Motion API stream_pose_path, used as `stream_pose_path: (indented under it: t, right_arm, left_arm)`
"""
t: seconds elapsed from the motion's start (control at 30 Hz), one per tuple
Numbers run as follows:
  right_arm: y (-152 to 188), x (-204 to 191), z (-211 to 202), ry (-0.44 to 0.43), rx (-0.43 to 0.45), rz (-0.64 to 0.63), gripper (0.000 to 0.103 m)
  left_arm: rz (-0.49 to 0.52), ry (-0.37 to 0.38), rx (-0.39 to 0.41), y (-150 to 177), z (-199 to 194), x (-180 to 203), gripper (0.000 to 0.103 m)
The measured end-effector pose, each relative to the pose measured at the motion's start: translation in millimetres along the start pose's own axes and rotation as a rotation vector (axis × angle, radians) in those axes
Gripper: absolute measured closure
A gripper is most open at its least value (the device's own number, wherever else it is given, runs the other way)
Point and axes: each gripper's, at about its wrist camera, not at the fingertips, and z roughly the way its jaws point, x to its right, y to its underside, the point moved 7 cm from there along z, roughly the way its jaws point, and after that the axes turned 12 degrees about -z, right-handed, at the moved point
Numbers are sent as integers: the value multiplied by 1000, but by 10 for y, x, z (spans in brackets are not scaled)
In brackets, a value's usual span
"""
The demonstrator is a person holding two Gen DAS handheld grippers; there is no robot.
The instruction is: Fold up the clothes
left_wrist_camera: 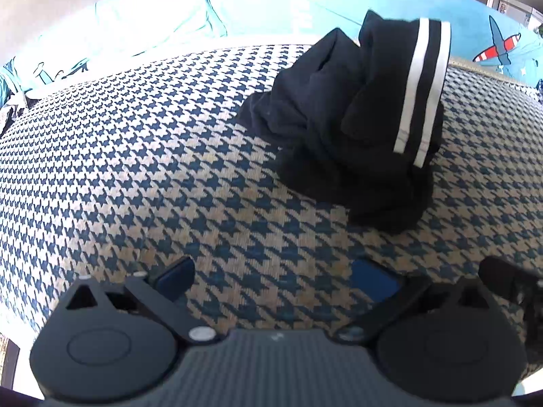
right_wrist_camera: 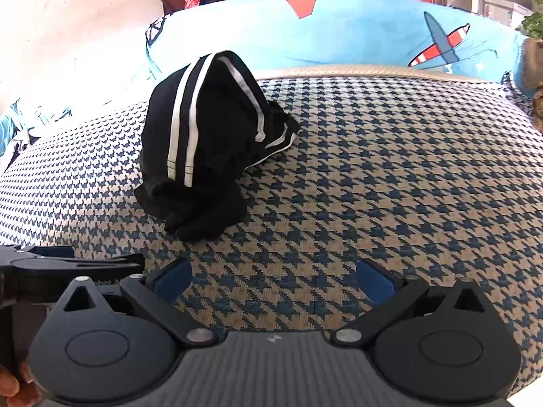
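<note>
Clearly bunched, the black striped garment [left_wrist_camera: 356, 129] lies ahead-right of the left gripper [left_wrist_camera: 275, 279] and ahead-left of the right gripper [right_wrist_camera: 273, 281], between the 2, both spread wide and empty.

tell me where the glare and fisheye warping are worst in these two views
Left wrist view: the light blue sheet is blown out at upper left, and the houndstooth cover bulges into a dome. Right wrist view: the wall at upper left is washed out white, the black striped garment stays sharp, and the airplane-print blue sheet curves along the top.
</note>
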Motion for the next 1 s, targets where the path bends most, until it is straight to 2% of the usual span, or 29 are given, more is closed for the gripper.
stream_pose_path:
  t: [0.23, 0.57, 1.0]
  right_arm:
    - [-22, -79, -87, 15, 14, -27, 0]
    - [18, -106, -65, 20, -27, -35, 0]
    - [18, -102, -49, 33, -33, -58, 0]
  left_arm:
    - [-20, -22, 19, -48, -113, -28, 0]
    - [10, -24, 10, 35, -120, 6, 0]
    - [8, -35, 13, 88, -179, -17, 0]
